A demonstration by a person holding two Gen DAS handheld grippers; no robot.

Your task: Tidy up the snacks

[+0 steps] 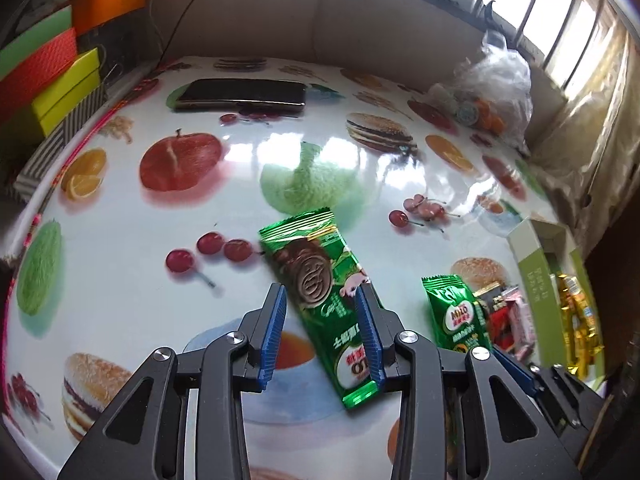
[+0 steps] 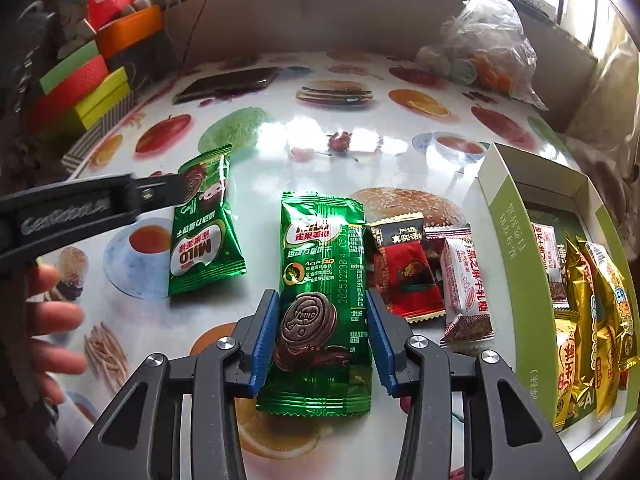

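Two green Milo biscuit packets lie flat on the fruit-print table. My left gripper (image 1: pixel 320 296) is open, its jaws either side of the left packet (image 1: pixel 316 276), which also shows in the right wrist view (image 2: pixel 204 236). My right gripper (image 2: pixel 322 302) is open, its jaws either side of the second green packet (image 2: pixel 320 280), seen in the left wrist view (image 1: pixel 456 312) too. A red snack packet (image 2: pixel 404 276) and a white one (image 2: pixel 466 284) lie just right of it. A green-and-white box (image 2: pixel 500 216) at the right holds several gold and yellow snack packets (image 2: pixel 596 280).
A dark phone (image 1: pixel 244 94) lies at the table's far side. A clear plastic bag (image 2: pixel 484 44) with items sits at the far right. Coloured boxes (image 2: pixel 88 84) are stacked along the left edge. A person's fingers (image 2: pixel 52 312) show at the left.
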